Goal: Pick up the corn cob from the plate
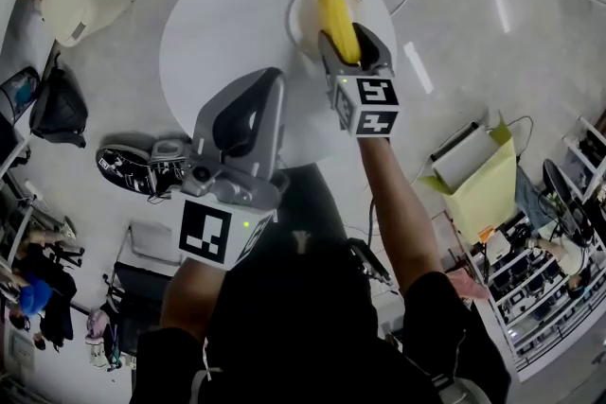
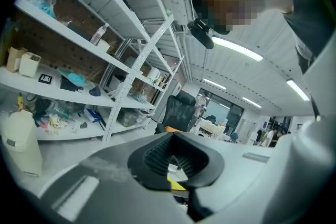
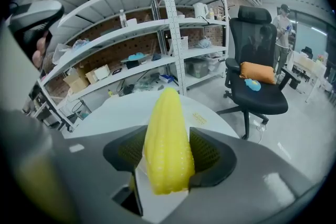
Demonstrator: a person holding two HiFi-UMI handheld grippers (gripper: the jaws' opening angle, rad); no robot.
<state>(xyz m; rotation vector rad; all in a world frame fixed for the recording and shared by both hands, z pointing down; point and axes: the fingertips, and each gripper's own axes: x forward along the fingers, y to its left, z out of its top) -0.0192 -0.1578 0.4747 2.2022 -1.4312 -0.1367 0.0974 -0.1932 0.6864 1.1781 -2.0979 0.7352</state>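
Right gripper view shows your right tongs (image 3: 168, 136) clenched on the yellow, knobbly corn cob (image 3: 167, 134). A dark ribbed pad presses each flank, and the tapered tip stands up past the jaws. The cob's butt end reaches back to the root of the jaws, over a white patch you cannot identify.

In the left gripper view your left tongs (image 2: 173, 157) are closed with nothing in them. The grey tips meet at the far end, and the black ribbed pads (image 2: 157, 157) bow round an empty hollow. A scrap of yellow and white shows through the gap low down, too small to name.

In the head view the cob hangs over the pale cream plate (image 1: 301, 14) at the far side of the round white table (image 1: 227, 24). It covers most of the plate, so you cannot tell whether it touches the plate. The left tongs sit at the table's near edge, well apart from the plate.

Beyond the table stand white metal shelves (image 3: 131, 60) of clutter and a black office chair (image 3: 257, 76).
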